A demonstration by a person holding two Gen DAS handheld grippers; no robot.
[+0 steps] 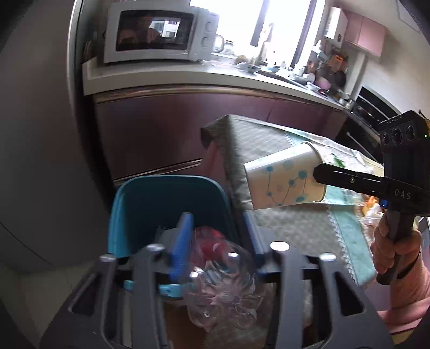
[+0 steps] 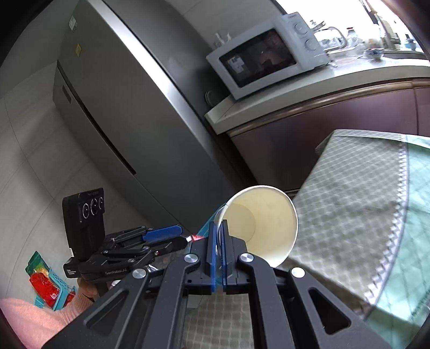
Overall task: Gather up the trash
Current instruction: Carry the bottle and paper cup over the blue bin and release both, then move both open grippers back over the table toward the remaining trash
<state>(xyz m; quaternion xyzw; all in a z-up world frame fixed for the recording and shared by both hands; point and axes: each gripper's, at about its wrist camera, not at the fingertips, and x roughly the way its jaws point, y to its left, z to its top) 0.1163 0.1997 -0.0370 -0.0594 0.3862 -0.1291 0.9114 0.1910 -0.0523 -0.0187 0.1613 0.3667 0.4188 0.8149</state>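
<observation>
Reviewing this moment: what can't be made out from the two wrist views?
- Inside of the blue bin: left wrist view, mostly hidden by the left gripper and the clear plastic bottle it holds.
- The bottle's label: blurred, unreadable.
- The bin in the right wrist view: hidden behind the right gripper and the paper cup.
- Countertop items: too small, washed out by window glare.

Blown-out window (image 1: 236, 24) glare, fisheye-warped edges
</observation>
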